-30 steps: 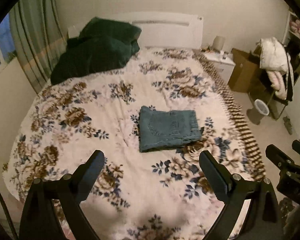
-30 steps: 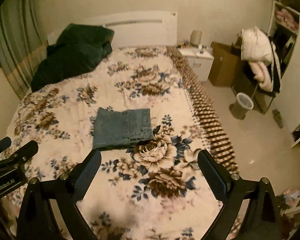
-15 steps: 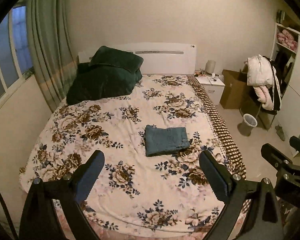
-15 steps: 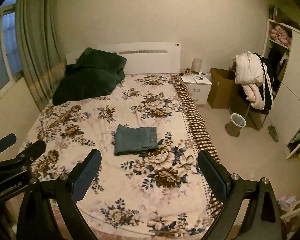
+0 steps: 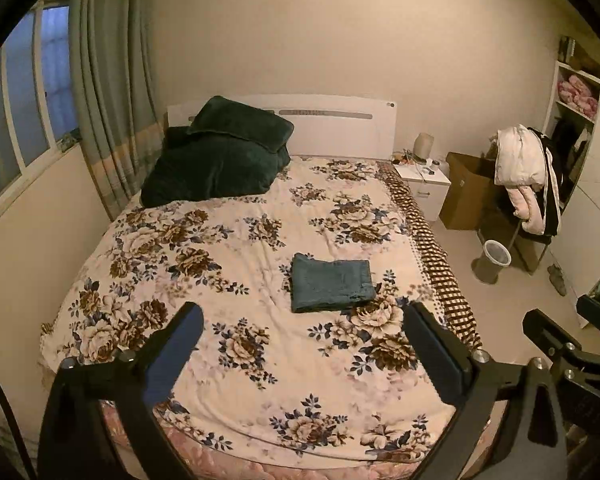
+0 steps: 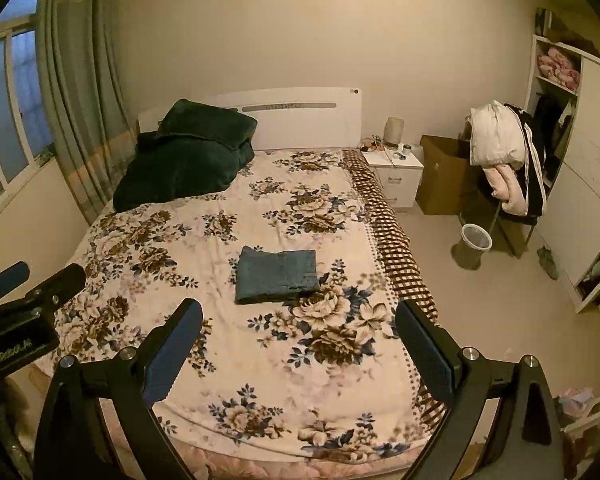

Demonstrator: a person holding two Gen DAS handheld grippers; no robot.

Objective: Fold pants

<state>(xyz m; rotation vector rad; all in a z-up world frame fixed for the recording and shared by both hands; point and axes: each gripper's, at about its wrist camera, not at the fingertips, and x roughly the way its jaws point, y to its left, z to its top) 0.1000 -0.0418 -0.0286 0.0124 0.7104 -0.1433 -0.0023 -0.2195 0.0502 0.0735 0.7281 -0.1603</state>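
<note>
Open floral bedspread (image 5: 228,364) all around folded pants (image 5: 332,287); dark pillows (image 5: 220,160) well apart.

Bed (image 5: 260,364) covered by cream floral blanket (image 6: 260,364), white headboard (image 5: 340,124) at far end against wall. Folded blue pants (image 5: 331,282) flat on blanket, near middle, slightly right of centre, edges squared, nothing touching. Dark green quilt and pillow (image 5: 220,160) heaped at far left corner, against headboard. Brown checked sheet (image 5: 436,256) exposed along right edge, hanging toward floor. Floor (image 6: 500,320) right of bed: white nightstand (image 6: 398,176) at far end just beside bed, cardboard box (image 6: 440,180) next to it, waste bin (image 6: 474,242) standing apart, chair loaded with clothes (image 6: 504,160) behind bin.
</note>
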